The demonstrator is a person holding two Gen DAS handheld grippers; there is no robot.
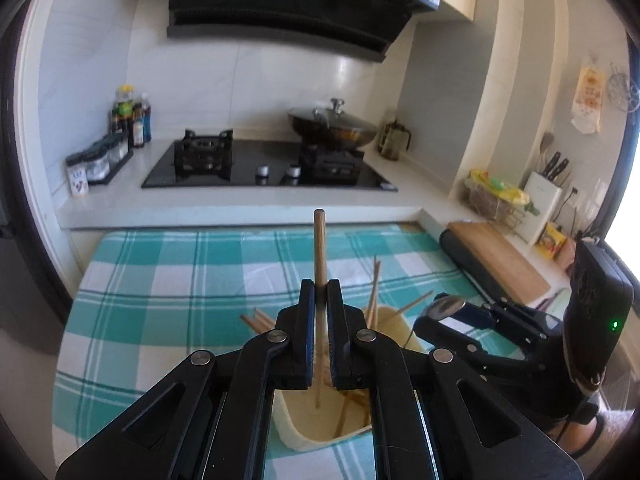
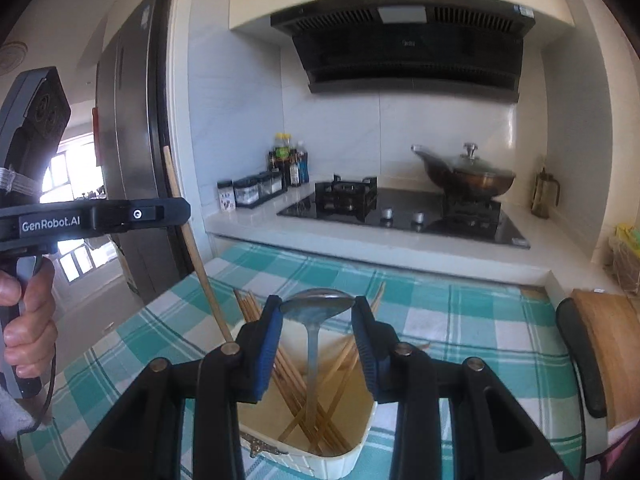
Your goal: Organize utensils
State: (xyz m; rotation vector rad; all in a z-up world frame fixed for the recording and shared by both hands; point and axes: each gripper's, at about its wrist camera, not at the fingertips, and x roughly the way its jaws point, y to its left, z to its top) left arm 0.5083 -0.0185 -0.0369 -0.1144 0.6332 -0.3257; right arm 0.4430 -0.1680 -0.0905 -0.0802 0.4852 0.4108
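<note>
While both grippers hang over the cream utensil box (image 2: 352, 450) on the teal-checked tablecloth (image 1: 168, 280), each grips one piece. The left gripper (image 1: 320, 292) is clenched on a single wooden chopstick (image 1: 319, 240), which stands nearly upright between the pads, its lower end reaching down into the box. The right gripper (image 2: 318, 308) is clamped on a metal spoon (image 2: 318, 305) by the sides of its bowl, with the handle hanging straight down into the box among the loose chopsticks (image 2: 296, 392) that lean against its walls. A hand (image 2: 28, 320) wraps the left gripper's handle at the left edge of the right wrist view. The box sits near the tablecloth's near edge. Beyond the cloth's far edge runs the worktop with a black gas hob (image 1: 264, 168), a lidded wok (image 1: 334, 126) on its right burner, and bottles (image 1: 132, 120) at the back left corner.
</note>
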